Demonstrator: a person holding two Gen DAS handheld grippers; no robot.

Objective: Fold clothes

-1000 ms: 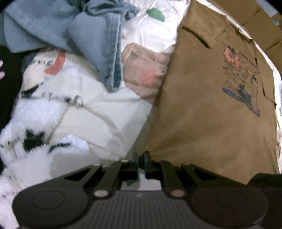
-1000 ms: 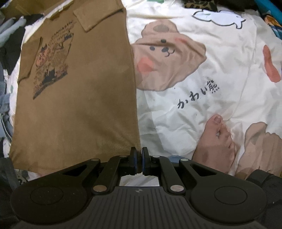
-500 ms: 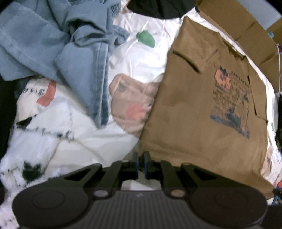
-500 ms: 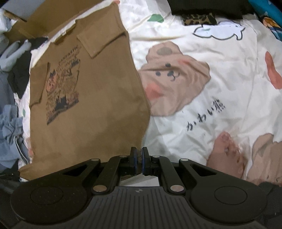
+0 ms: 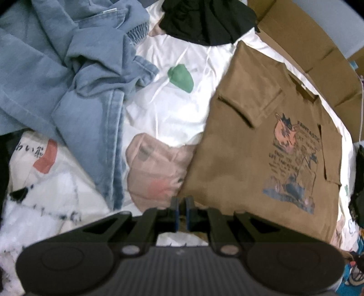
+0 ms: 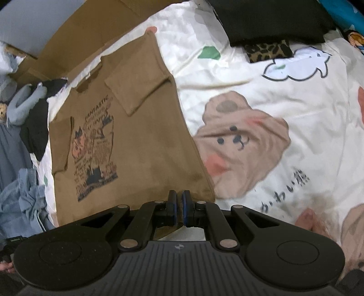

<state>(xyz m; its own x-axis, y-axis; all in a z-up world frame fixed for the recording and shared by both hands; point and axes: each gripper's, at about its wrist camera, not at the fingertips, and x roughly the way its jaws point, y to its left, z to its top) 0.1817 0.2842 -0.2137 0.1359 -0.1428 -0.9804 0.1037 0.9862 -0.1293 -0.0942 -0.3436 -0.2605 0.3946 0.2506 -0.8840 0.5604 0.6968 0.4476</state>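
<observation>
While both grippers pinch its bottom hem, the brown short-sleeved T-shirt with a cartoon print (image 5: 245,159) (image 6: 138,145) lies on a white bed sheet with bear pictures (image 5: 163,109) (image 6: 284,113). Its long side runs away from the grippers, with the neck at the far end, by the flat brown cardboard (image 5: 307,50) (image 6: 91,34). Both sleeves are folded in over the chest. The left gripper (image 5: 181,213) is closed on the hem's left corner. The right gripper (image 6: 179,210) is closed on the hem near its right corner. One crumpled blue denim garment (image 5: 75,75) lies left of the shirt. One black cloth (image 5: 204,20) lies past it. One leopard-spotted piece (image 6: 268,51) sits under a black pile (image 6: 268,20) to the right.
</observation>
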